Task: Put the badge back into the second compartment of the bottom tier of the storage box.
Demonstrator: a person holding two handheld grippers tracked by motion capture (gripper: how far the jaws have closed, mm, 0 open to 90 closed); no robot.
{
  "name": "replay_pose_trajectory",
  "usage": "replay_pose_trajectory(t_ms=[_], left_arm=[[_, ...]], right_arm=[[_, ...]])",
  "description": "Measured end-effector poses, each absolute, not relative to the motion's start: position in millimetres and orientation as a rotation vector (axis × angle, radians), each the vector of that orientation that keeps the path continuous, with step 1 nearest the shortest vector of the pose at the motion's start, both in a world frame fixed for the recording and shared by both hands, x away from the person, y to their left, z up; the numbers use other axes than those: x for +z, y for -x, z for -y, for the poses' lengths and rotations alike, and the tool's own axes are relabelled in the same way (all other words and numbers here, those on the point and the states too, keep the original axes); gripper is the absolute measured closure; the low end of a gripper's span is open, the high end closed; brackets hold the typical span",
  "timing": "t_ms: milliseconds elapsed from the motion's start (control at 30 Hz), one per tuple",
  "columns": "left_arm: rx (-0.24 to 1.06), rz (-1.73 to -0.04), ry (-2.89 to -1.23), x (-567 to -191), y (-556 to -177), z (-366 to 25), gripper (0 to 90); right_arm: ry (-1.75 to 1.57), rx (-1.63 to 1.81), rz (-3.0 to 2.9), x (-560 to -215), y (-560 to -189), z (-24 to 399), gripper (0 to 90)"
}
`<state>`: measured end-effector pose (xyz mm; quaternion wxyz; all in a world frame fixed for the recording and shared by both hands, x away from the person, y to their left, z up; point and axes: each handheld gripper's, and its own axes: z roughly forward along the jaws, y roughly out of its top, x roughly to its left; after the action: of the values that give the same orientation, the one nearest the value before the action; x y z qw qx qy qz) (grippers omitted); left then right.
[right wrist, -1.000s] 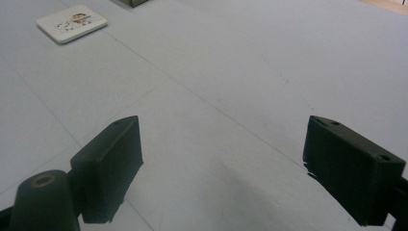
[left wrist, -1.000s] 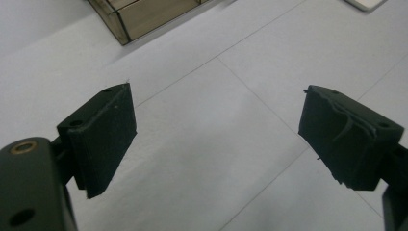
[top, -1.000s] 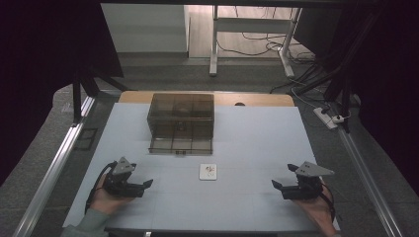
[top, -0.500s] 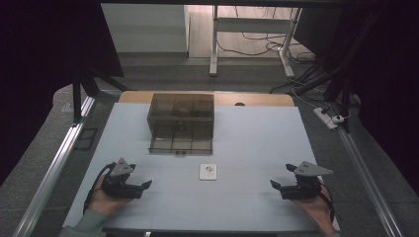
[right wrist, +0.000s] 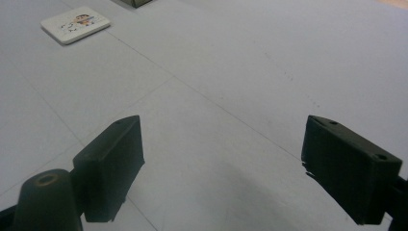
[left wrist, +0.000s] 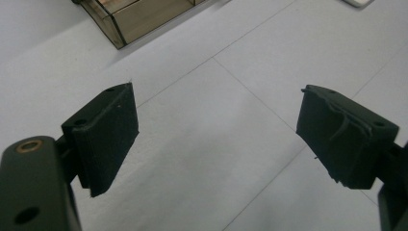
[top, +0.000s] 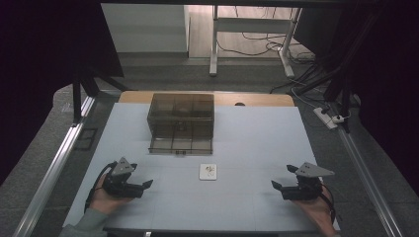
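Both grippers, left gripper [top: 143,186] and right gripper [top: 276,186], gape wide and empty; you risk skidding the flat white card [top: 208,171] at centre frame.

So here's how things sit on the table [top: 257,148]: the box with compartments [top: 181,122] is at the far middle, a bit left of center, its low front tray facing me. The little flat card [top: 208,171] lies just in front of that, near the middle, apart from the box. My left gripper [top: 141,186] is at the near left, my right gripper [top: 279,187] at the near right, both well apart from the card, which sits between them and a little farther out.
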<state>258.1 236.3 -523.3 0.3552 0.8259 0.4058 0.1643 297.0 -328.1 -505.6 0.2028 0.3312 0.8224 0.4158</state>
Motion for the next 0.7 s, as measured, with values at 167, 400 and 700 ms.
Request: replay_pose_trajectory(t_ms=[167, 400, 700], left_arm=[[0.425, -1.049, -2.132, -522.7, -258.3, -236.7, 14.4], [0.419, -1.047, -2.132, -521.5, -259.8, -236.1, 14.6], [0.416, -1.025, -2.147, -517.7, -263.3, -231.1, 14.8]], right_arm=[[-0.924, 1.164, -2.291, -505.2, -296.8, 328.3, 15.0], [-0.923, 1.167, -2.288, -504.6, -296.3, 328.3, 15.0], [-0.915, 1.171, -2.286, -504.0, -295.6, 327.6, 15.6]])
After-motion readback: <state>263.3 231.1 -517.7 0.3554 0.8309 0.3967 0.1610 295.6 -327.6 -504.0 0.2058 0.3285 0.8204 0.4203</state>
